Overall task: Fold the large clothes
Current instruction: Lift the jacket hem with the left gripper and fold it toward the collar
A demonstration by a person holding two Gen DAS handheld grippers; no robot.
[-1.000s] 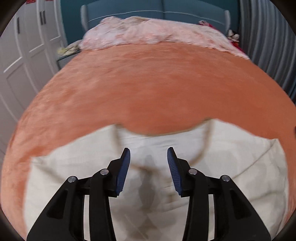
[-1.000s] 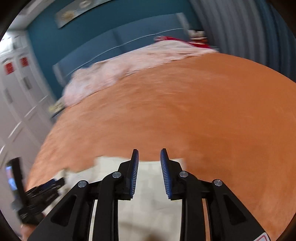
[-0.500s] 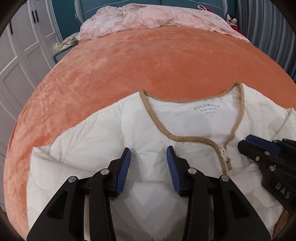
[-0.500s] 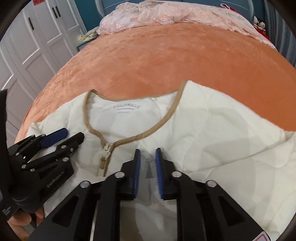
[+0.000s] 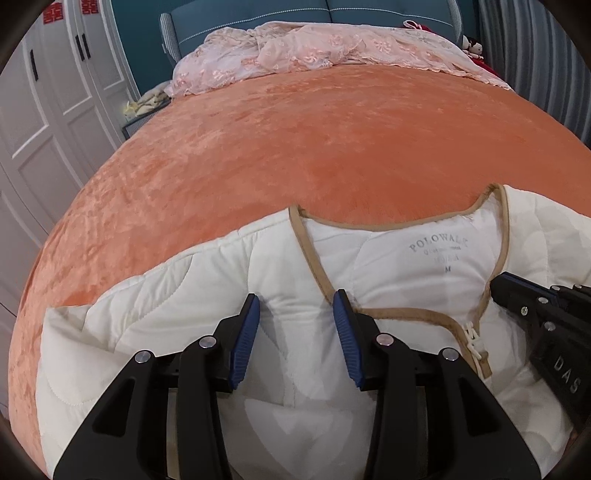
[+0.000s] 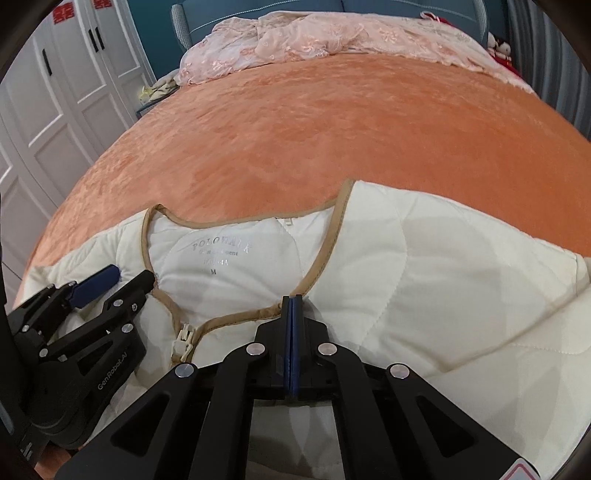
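Observation:
A white quilted jacket (image 5: 207,295) with tan collar trim and a front zip lies flat on the orange bedspread (image 5: 295,147), collar away from me. My left gripper (image 5: 296,310) is open over the jacket's left chest, just left of the collar trim. My right gripper (image 6: 291,300) has its pads pressed together at the tan neckline trim of the jacket (image 6: 443,280); I cannot tell whether cloth is pinched between them. The right gripper also shows at the right edge of the left wrist view (image 5: 496,286), and the left gripper shows in the right wrist view (image 6: 125,277).
A pink lace cover (image 5: 314,48) lies bunched at the head of the bed by the blue headboard (image 5: 369,9). White wardrobe doors (image 5: 48,110) stand along the left. Grey curtains (image 5: 546,55) hang on the right.
Both grippers came down from above the bed onto the jacket's collar area. The right gripper's fingers closed together at the neckline trim. The left gripper stayed open.

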